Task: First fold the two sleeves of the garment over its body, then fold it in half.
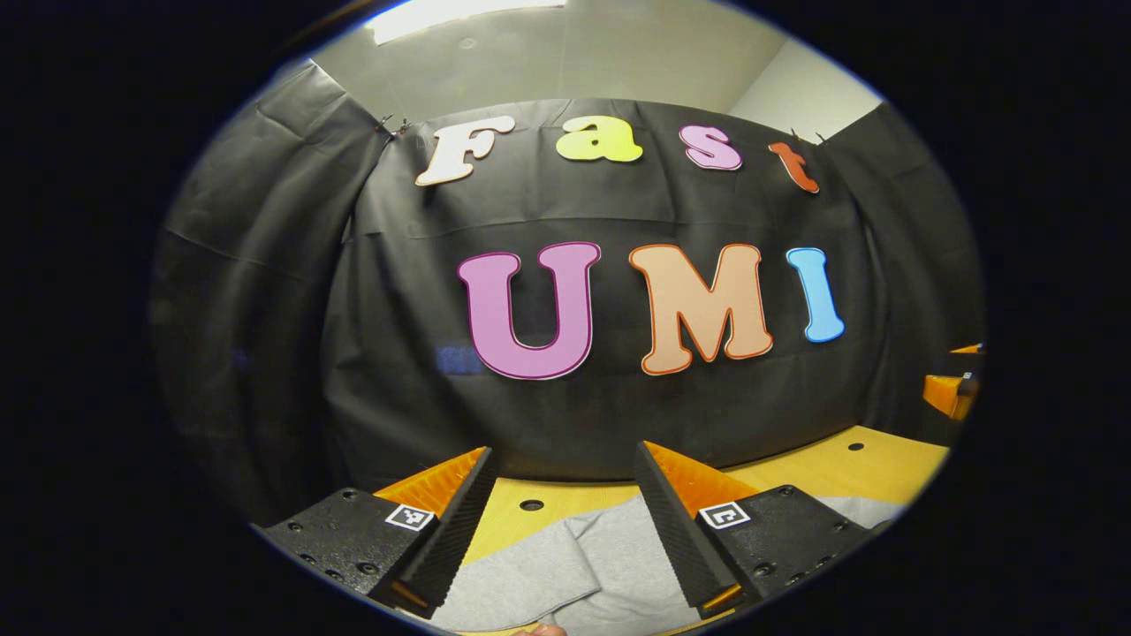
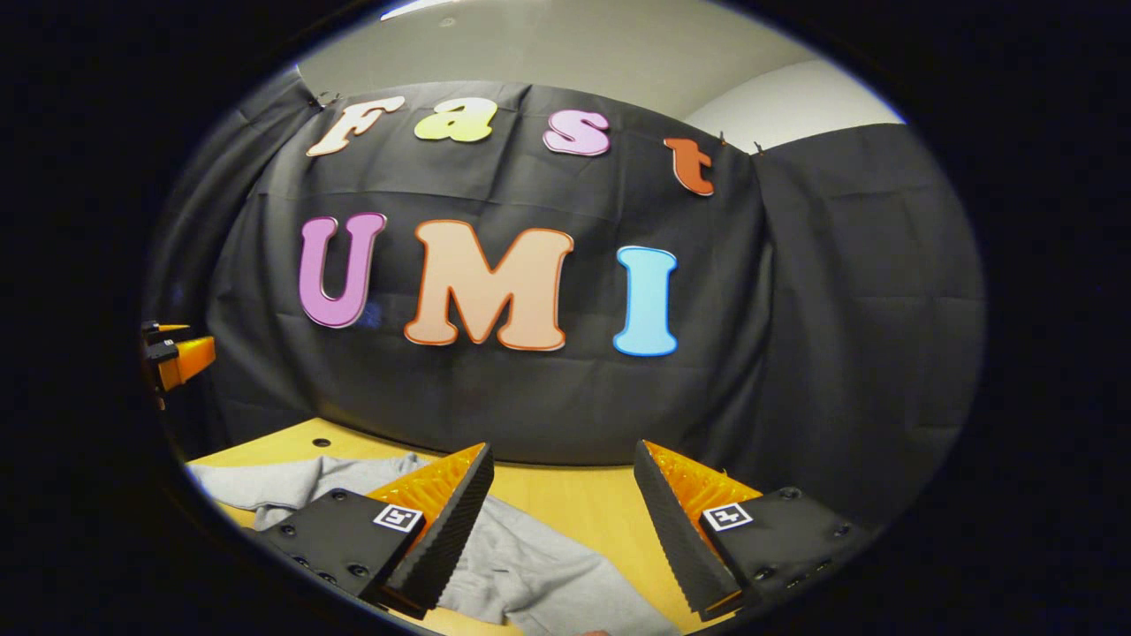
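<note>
Both grippers hang above the tabletop (image 1: 822, 468), aimed at the black cloth wall; the left gripper (image 1: 565, 521) has its fingers spread apart over the grey garment (image 1: 574, 565) lying near the tabletop's near edge; the right gripper (image 2: 561, 521) likewise holds its fingers apart, the garment rumpled beneath its left finger (image 2: 446, 521), clamped on nothing.

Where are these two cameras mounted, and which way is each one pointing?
Left gripper view: rides on the left gripper, looking level over the wooden table at the black cloth wall; its two open fingers show, grey garment below.
Right gripper view: rides on the right gripper, facing the same wall; its open fingers show, the garment lower left.
Shared: wall, table, garment; each catches the other gripper at its edge.
</note>
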`<state>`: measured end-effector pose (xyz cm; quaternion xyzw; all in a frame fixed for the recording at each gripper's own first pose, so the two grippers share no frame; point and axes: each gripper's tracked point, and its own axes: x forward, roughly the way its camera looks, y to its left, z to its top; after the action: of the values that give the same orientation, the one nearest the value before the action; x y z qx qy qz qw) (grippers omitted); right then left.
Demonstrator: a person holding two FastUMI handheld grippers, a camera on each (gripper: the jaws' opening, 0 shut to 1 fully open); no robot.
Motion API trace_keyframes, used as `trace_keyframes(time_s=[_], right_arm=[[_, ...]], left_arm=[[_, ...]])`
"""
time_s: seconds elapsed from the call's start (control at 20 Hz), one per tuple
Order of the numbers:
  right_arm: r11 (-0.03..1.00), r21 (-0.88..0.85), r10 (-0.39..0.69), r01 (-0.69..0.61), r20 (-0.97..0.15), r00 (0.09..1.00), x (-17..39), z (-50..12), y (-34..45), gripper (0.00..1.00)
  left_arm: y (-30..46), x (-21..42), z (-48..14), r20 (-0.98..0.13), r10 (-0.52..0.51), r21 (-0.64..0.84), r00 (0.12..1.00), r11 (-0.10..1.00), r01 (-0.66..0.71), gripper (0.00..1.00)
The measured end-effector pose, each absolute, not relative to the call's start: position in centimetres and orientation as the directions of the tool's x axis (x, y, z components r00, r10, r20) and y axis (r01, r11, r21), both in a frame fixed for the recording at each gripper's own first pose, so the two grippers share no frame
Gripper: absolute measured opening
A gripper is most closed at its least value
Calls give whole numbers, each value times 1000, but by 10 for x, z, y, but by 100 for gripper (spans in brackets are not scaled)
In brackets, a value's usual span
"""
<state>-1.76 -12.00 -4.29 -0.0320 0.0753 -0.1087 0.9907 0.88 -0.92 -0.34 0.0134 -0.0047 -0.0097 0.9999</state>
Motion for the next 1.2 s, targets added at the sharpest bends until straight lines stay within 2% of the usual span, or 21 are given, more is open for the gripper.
trace_keyframes(time_s=[0.3,0.6,1.2], right_arm=[[951,-115,-307,287,-233,923,-40,-81,-172,99],[939,-164,-342,302,-367,865,-74,-131,-205,99],[922,-214,-385,323,-596,705,-157,-228,-243,99]], left_arm=[[-22,11,-3,11,-45,34,999,998,45,93],[-32,9,-11,-8,-70,38,998,997,70,95],[-48,14,-22,-41,-100,30,994,994,102,95]])
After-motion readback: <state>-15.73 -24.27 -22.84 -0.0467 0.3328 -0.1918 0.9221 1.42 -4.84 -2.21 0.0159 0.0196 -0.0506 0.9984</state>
